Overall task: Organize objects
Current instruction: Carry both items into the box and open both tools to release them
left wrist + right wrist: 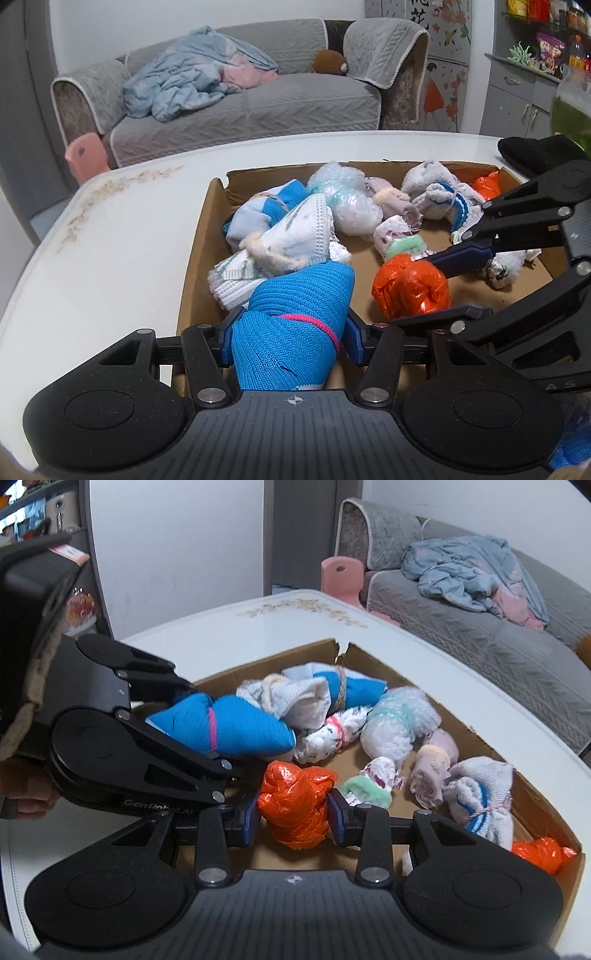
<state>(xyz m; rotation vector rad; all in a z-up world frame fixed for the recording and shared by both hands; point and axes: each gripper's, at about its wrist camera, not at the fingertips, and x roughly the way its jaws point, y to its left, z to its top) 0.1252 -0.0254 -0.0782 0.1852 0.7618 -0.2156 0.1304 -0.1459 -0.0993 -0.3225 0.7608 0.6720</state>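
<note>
**Two bundles gripped over the cardboard box**

Left gripper (286, 338) clamped on a blue knitted bundle (295, 325) with a pink band, held above the near edge of the cardboard box (201, 236). Right gripper (291, 818) closed narrow on an orange plastic bundle (295, 805), pads pressing both sides, low inside the box. Other tied bundles of cloth and plastic heaped behind, just beyond both pairs of fingers. Box resting on a white table (110, 236).

Matt brown cardboard box (207, 221), knitted blue cloth bundle (295, 321), crinkly glossy orange plastic bundle (295, 808), glossy white tabletop (122, 236)
</note>
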